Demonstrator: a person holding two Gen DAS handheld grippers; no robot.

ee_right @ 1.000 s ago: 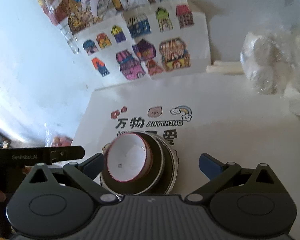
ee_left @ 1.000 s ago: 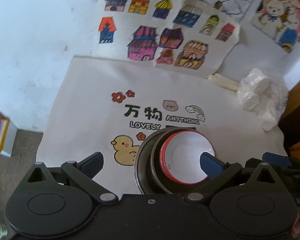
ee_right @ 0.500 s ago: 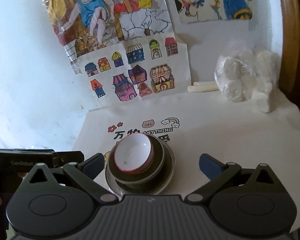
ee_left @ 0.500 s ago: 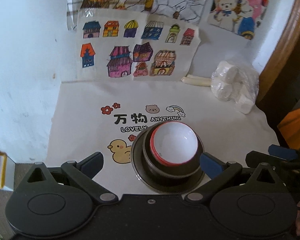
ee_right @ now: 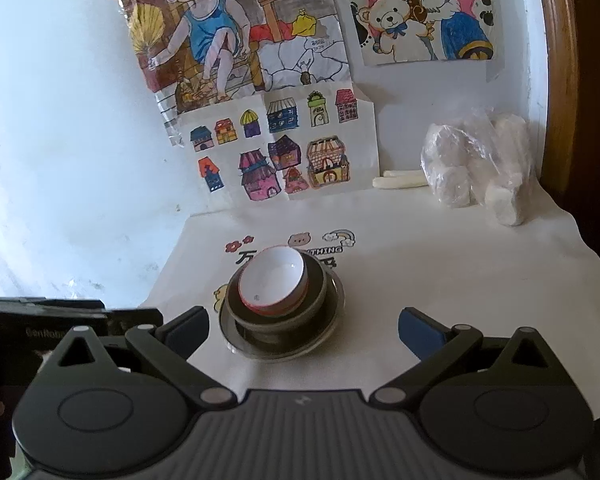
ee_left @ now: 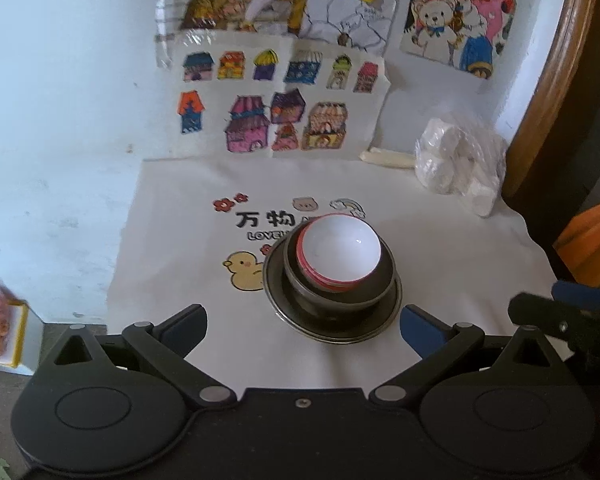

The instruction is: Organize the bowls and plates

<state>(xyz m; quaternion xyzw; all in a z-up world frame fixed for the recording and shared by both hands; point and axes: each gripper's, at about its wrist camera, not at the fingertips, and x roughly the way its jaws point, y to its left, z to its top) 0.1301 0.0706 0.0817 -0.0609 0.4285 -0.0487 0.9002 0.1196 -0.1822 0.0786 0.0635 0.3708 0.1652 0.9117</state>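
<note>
A small white bowl with a red rim (ee_left: 338, 250) (ee_right: 272, 280) sits nested in a dark bowl (ee_left: 374, 294) (ee_right: 312, 304), which stands on a dark plate (ee_left: 332, 326) (ee_right: 332, 328). The stack rests on a white cloth printed with a duck and lettering (ee_left: 180, 260) (ee_right: 440, 272). My left gripper (ee_left: 302, 328) is open, drawn back in front of the stack and holding nothing. My right gripper (ee_right: 303, 330) is open too, with the stack ahead of its left finger (ee_right: 188, 328). The right gripper's tip (ee_left: 572, 300) shows at the right edge of the left wrist view.
A clear bag of white lumps (ee_left: 460, 164) (ee_right: 476, 164) and a pale stick (ee_left: 386, 158) (ee_right: 404, 180) lie at the back right. Coloured drawings (ee_left: 280, 116) (ee_right: 276, 148) hang on the white wall. A wooden edge (ee_left: 556, 76) borders the right; a snack box (ee_left: 0, 332) sits left.
Both grippers have pulled back and upward from the stacked bowls, which now look smaller and farther ahead. The stack itself has not moved.
</note>
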